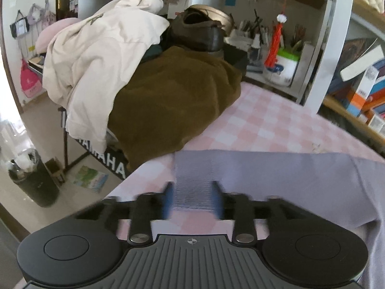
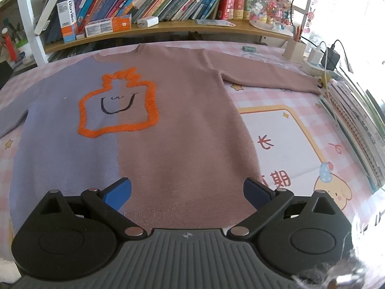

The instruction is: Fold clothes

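A two-tone sweater (image 2: 154, 125) lies spread face up on a pink checked tablecloth (image 2: 276, 96), neck toward the far bookshelf (image 2: 168, 26), hem at the near edge, both sleeves stretched out to the sides. The left gripper (image 1: 193, 197) stands with its blue-padded fingers either side of the ribbed cuff (image 1: 192, 187) of the lilac sleeve (image 1: 276, 175); motion blur hides whether the pads pinch the knit or merely bracket it, so its grip cannot be told. The right gripper (image 2: 187, 192) hovers released, jaws spread wide over the brown half of the hem (image 2: 192, 209), holding nothing. If the sleeve is the fold in hand, it would go best with the cuff taken squarely across its ribbing, lifted only enough to clear the cloth, and carried across the chest so that the crease falls along the shoulder line rather than dragging the body askew; the free claw could pin the hem meanwhile. The garment is lilac on its left half and dusty brown on its right, with an orange stitched outline (image 2: 118, 103) around a small black smiling face on the chest, and looks soft, thick and lightly fuzzy. Flat as it lies, it shows no fold. Beyond the left edge, a cream garment (image 1: 101, 55) and a brown blanket (image 1: 173, 101) are heaped on a keyboard stand.
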Available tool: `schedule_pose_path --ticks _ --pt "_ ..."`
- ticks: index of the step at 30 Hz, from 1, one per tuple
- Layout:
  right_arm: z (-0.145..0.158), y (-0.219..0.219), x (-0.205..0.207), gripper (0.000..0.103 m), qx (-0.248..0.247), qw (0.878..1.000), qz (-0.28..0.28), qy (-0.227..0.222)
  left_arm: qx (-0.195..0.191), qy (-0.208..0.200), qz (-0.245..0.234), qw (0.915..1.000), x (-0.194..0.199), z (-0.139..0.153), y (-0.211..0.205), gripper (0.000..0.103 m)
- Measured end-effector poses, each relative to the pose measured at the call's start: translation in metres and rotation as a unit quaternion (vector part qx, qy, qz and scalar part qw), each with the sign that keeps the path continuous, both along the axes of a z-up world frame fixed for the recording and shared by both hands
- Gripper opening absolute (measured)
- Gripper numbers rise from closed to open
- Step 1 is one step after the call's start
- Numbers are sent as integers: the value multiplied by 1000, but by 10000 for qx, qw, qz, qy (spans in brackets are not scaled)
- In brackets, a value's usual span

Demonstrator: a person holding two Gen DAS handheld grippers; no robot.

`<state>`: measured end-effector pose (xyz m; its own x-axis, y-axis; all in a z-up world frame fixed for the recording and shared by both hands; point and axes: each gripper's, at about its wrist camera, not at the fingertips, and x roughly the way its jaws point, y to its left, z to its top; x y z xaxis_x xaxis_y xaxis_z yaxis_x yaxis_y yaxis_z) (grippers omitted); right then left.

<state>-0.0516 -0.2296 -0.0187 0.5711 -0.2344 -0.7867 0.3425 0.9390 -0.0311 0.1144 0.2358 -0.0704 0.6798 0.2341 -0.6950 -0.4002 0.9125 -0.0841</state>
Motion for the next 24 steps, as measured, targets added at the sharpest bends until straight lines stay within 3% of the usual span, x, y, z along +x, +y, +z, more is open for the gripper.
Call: schedule_pose_path --ticks 8,10,11,13,24 --pt "0 -4 -2 100 -6 9999 -104 9 122 168 96 9997 7 -9 -5 50" --pt "0 -4 -1 100 -12 9999 -110 20 146 138 53 9998 9 -9 -9 36" --pt "0 -4 -1 100 -20 9999 -111 17 167 143 45 9997 10 -9 -11 34" --pt "1 -3 0 100 -35 9999 -112 11 96 117 18 9999 12 -8 -14 12" --pt "-2 -4 4 100 71 10000 -61 17 -838 -716 109 9938 -4 28 -8 8"
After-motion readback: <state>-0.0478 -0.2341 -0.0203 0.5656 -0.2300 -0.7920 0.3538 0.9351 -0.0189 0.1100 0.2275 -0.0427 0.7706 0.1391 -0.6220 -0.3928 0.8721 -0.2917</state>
